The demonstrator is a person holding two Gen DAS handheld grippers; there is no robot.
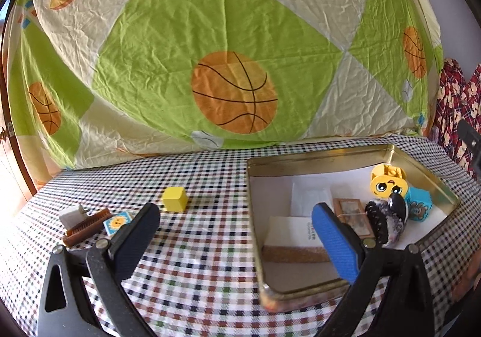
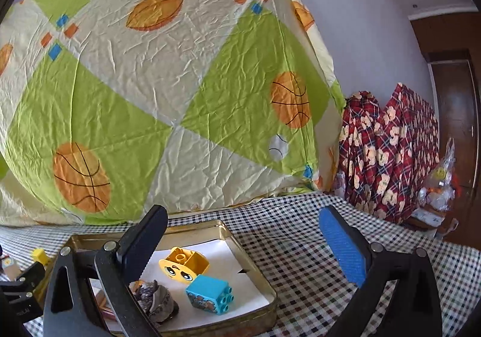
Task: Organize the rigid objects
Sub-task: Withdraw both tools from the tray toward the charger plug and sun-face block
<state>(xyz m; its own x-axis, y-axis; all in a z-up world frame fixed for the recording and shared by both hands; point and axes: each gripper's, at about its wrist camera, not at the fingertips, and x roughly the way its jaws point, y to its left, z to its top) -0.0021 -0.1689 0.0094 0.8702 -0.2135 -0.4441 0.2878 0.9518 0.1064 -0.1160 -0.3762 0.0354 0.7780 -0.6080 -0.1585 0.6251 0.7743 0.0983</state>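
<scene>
A gold tin tray (image 1: 351, 153) sits on the checked cloth at the right. It holds a yellow face brick (image 1: 387, 183), a blue brick (image 1: 418, 207), a grey-black lumpy piece (image 1: 387, 223) and a small framed card (image 1: 351, 214). Left of the tin lie a yellow cube (image 1: 174, 199), a sun tile (image 1: 117, 222), a brown comb-like piece (image 1: 87, 229) and a white block (image 1: 72, 214). My left gripper (image 1: 237, 232) is open and empty, straddling the tin's left wall. My right gripper (image 2: 243, 247) is open and empty above the tin's (image 2: 255, 265) right side, with the yellow face brick (image 2: 183, 266) and blue brick (image 2: 209, 293) below.
A large ball-print sheet (image 1: 210, 51) covers a bulky shape behind the table. Red patterned fabric (image 2: 390, 150) hangs at the right by a wooden door (image 2: 457, 126). White paper (image 1: 297, 232) and a cork strip (image 1: 294, 254) line the tin. Checked cloth (image 2: 315, 277) stretches right of the tin.
</scene>
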